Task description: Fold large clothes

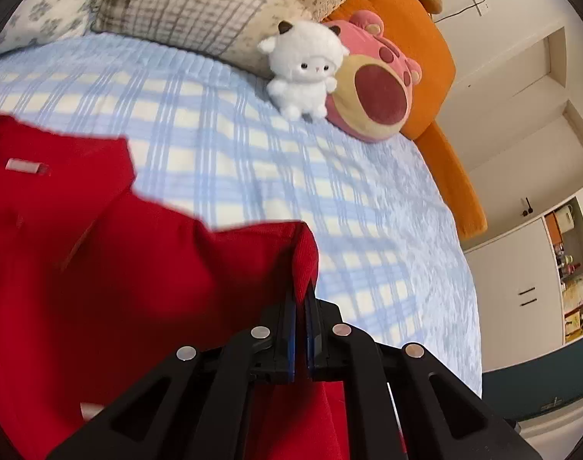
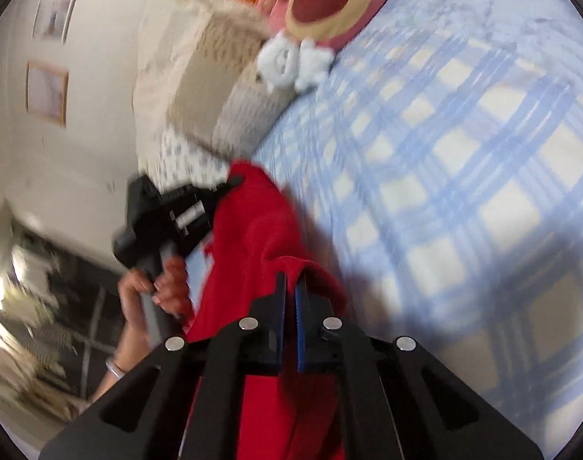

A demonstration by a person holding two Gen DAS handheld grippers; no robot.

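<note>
A red garment (image 1: pixel 111 268) with a collar and neck label hangs above a bed with a blue plaid cover (image 1: pixel 291 161). My left gripper (image 1: pixel 301 299) is shut on a folded edge of the red garment and holds it up. My right gripper (image 2: pixel 291 287) is shut on another edge of the red garment (image 2: pixel 261 237), lifted above the bed cover (image 2: pixel 464 153). In the blurred right wrist view the left gripper (image 2: pixel 230 186) shows at the left, held in a hand, pinching the cloth.
A white plush lamb (image 1: pixel 303 73) and a pink plush bear (image 1: pixel 372 88) sit at the head of the bed next to pillows (image 1: pixel 191 11) and an orange headboard (image 1: pixel 418 57). White cupboards and shelves (image 1: pixel 529 268) stand to the right.
</note>
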